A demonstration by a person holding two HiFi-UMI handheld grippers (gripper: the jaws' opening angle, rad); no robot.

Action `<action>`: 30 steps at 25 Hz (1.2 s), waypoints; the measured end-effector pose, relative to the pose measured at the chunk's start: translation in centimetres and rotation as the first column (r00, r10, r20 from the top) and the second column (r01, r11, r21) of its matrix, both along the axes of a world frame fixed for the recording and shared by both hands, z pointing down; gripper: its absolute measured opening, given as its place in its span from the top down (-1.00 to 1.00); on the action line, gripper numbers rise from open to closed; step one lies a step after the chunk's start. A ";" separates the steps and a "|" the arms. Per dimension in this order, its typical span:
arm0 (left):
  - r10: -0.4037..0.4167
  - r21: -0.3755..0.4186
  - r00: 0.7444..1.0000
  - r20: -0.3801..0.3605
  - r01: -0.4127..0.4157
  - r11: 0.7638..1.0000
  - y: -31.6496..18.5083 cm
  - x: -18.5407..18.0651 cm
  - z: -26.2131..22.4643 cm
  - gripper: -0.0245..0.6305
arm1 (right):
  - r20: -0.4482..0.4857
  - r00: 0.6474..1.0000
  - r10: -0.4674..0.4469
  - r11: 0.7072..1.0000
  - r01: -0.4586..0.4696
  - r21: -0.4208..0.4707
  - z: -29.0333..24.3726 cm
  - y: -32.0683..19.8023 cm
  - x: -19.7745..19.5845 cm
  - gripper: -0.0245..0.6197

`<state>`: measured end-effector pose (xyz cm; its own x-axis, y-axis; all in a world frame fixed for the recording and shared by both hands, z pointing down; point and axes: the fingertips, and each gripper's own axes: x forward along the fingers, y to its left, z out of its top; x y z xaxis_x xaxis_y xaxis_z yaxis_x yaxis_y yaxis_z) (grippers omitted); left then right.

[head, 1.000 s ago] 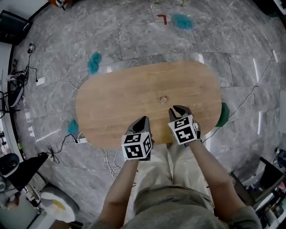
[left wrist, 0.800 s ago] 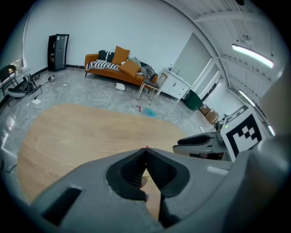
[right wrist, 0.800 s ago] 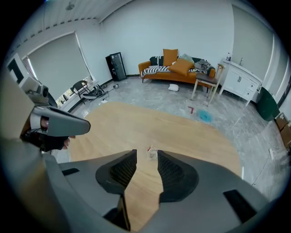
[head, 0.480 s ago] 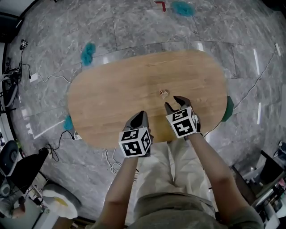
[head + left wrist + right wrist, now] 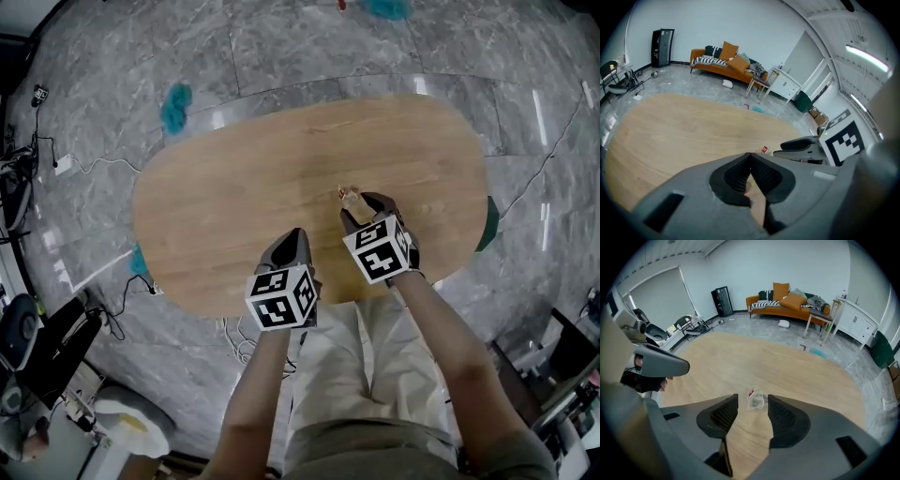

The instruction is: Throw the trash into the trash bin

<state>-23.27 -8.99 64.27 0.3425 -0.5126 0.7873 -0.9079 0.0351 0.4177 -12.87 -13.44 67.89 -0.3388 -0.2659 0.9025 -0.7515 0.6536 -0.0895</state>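
Trash: a small crumpled clear wrapper with a red patch lies on the wooden table, right of the table's middle.
Right gripper: your right gripper has its jaws apart, and they have just been opening. The wrapper sits between the tips, and neither pad is on it.
Right arm: in the head view your bare forearm comes in from 5 o'clock. The gripper is tipped steeply down, with its nose toward 11 o'clock.
Left gripper: your left gripper has its jaws together, tip to tip, with nothing between them. It hangs at 7 o'clock from the wrapper, over the table's near edge.
Left arm: your bare forearm runs up from 6 o'clock, and the gripper is angled down at the wood.
Writing: any print on the wrapper's red patch is too small to read.
Markers: the left cube and the right cube show black-and-white square patterns and no letters.
Bin: a dark green bin is at 3 o'clock from the wrapper, on the floor past the table's right edge and partly hidden by it.
Room: an orange sofa stands at 12 o'clock in the right gripper view, well beyond the table.
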 end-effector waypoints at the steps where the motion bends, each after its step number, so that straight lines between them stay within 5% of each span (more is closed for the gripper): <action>1: -0.001 -0.001 1.000 0.000 0.001 1.000 -0.1 0.0 0.3 0.90 | -0.003 1.000 -0.004 1.000 0.004 -0.001 0.4 -0.1 0.0 0.42; 30: -0.021 -0.026 1.000 -0.022 0.020 0.999 -1.2 -0.6 5.7 0.90 | -0.070 0.997 -0.021 1.000 0.022 0.004 5.8 -1.4 -0.4 0.38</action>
<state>-23.89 -10.17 69.94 0.3498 -0.4992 0.7927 -0.8974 0.0645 0.4366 -13.25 -14.81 73.67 -0.2807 -0.2638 0.9228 -0.7416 0.6700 -0.0340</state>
